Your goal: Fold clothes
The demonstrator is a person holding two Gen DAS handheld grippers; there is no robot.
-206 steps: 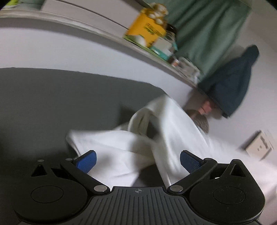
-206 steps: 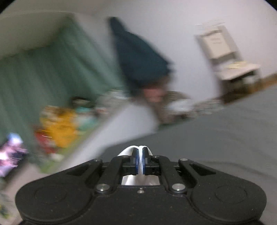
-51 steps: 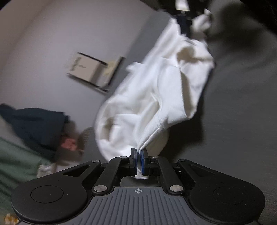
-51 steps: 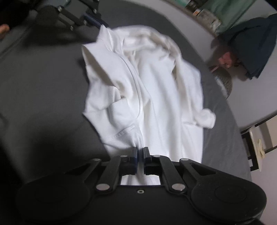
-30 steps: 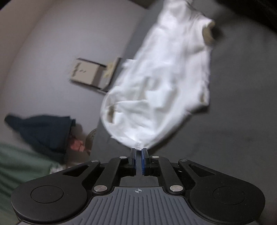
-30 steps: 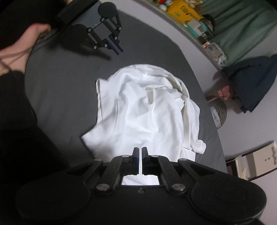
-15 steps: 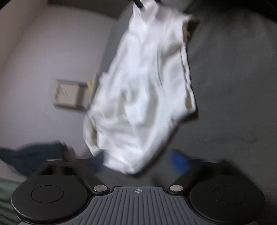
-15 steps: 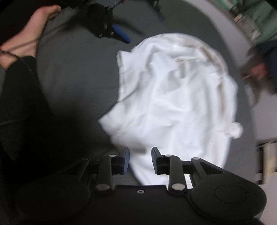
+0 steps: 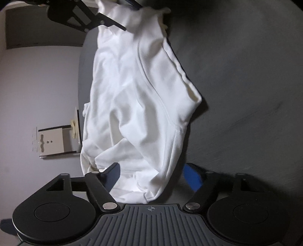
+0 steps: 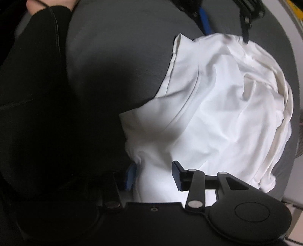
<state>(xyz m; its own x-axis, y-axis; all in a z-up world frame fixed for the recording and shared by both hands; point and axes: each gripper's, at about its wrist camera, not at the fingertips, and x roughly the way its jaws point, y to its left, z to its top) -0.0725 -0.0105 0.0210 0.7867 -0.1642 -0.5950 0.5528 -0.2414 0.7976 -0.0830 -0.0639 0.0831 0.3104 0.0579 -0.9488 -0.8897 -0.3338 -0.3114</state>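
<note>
A white garment [image 9: 136, 94] lies crumpled and spread on the dark grey bed [image 9: 246, 75]. My left gripper [image 9: 153, 176] is low over one end of it. Its jaws are closing, with a bunched corner of the cloth between the blue pads, which stand apart from it. At the opposite end, my right gripper [image 10: 153, 176] points steeply down. Its jaws are opening, and the garment [image 10: 217, 113] still runs between the pads without being pinched. Each gripper shows at the top of the other's view: the right gripper [image 9: 130, 15] and the left gripper [image 10: 225, 32].
A person's leg in black [image 10: 28, 94] rests on the bed [image 10: 113, 47] left of the garment, with a bare foot [image 10: 47, 2] at the top. Beyond the bed edge, a white stool [image 9: 55, 140] stands by the pale wall.
Both grippers were shut on the garment's ends and have let go, so it now lies on the bed. Both have sunk closer to it and rolled. The left jaws swung wide, then narrowed.
</note>
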